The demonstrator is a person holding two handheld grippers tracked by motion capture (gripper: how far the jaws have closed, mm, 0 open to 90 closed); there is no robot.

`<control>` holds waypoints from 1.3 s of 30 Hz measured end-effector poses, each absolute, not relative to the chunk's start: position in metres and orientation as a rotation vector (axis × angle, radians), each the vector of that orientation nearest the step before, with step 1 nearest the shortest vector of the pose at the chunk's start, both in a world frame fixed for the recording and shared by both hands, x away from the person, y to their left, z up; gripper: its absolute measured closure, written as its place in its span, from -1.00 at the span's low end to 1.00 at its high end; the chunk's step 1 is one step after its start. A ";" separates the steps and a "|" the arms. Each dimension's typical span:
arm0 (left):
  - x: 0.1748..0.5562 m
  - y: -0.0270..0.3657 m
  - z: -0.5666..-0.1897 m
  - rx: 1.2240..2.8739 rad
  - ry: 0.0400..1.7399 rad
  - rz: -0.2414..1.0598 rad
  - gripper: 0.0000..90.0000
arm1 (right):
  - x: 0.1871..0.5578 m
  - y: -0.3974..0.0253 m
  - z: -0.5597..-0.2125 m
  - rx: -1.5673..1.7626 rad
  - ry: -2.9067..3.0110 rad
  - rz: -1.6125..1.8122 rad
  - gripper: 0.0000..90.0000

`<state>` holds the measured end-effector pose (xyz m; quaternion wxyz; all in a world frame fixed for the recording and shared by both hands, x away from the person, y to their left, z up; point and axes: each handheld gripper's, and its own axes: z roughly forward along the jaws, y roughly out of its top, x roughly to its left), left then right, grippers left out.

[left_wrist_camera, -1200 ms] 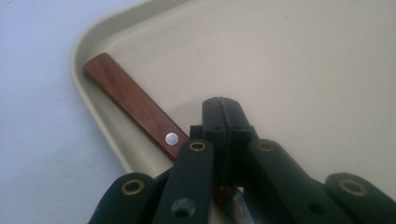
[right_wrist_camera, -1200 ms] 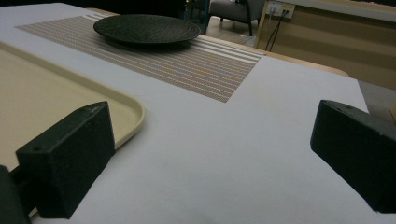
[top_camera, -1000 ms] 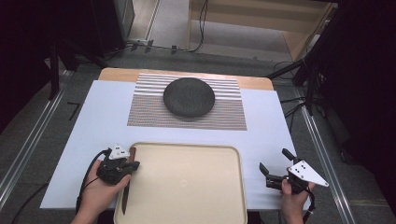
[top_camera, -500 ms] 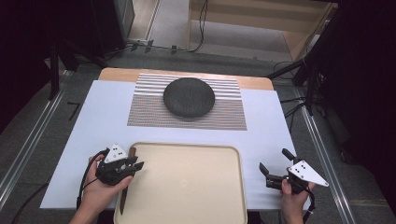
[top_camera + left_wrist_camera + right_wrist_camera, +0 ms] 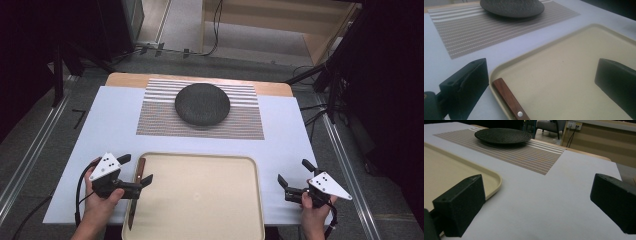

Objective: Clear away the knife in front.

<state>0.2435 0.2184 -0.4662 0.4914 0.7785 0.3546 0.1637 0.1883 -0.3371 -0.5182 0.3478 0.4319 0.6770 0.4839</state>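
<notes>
Knife (image 5: 135, 192), wooden handle, lying along the left inner edge of the beige tray (image 5: 200, 200) at the near side of the desk (image 5: 115, 120); left gripper (image 5: 136, 176) over the handle, jaws spread wide to either side of it, nothing held. Right gripper (image 5: 292, 176) just right of the tray, jaws likewise apart and empty; dark round plate (image 5: 202, 103) on the striped placemat (image 5: 155, 115), well beyond the tray.

This looks like a lab rigged for recording: a desk (image 5: 295, 150) under a plain white cover, metal rails (image 5: 30, 150) running along the floor on both sides, loose cables (image 5: 215, 30) trailing behind, dark stands (image 5: 345, 55), and plywood furniture (image 5: 280, 25) beyond.
</notes>
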 end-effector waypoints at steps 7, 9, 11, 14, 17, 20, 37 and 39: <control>0.242 0.226 -0.463 1.864 0.834 0.424 -1.00 | 0.188 -0.337 -0.518 1.119 1.755 1.256 -1.00; 0.242 0.228 -0.463 1.857 0.834 0.439 -1.00 | 0.188 -0.337 -0.518 1.118 1.756 1.256 -1.00; 0.242 0.231 -0.462 1.852 0.824 0.434 -1.00 | 0.188 -0.337 -0.518 1.118 1.755 1.256 -1.00; 0.242 0.235 -0.462 1.844 0.823 0.446 -1.00 | 0.188 -0.337 -0.518 1.118 1.756 1.256 -1.00; 0.242 0.239 -0.462 1.833 0.839 0.465 -1.00 | 0.188 -0.337 -0.518 1.119 1.756 1.256 -1.00; 0.243 0.245 -0.462 1.824 0.848 0.474 -1.00 | 0.188 -0.337 -0.518 1.121 1.755 1.255 -1.00; 0.253 0.298 -0.471 1.771 0.964 0.535 -1.00 | 0.189 -0.336 -0.519 1.128 1.759 1.231 -1.00; 0.254 0.308 -0.473 1.758 0.990 0.536 -1.00 | 0.189 -0.335 -0.519 1.125 1.762 1.225 -1.00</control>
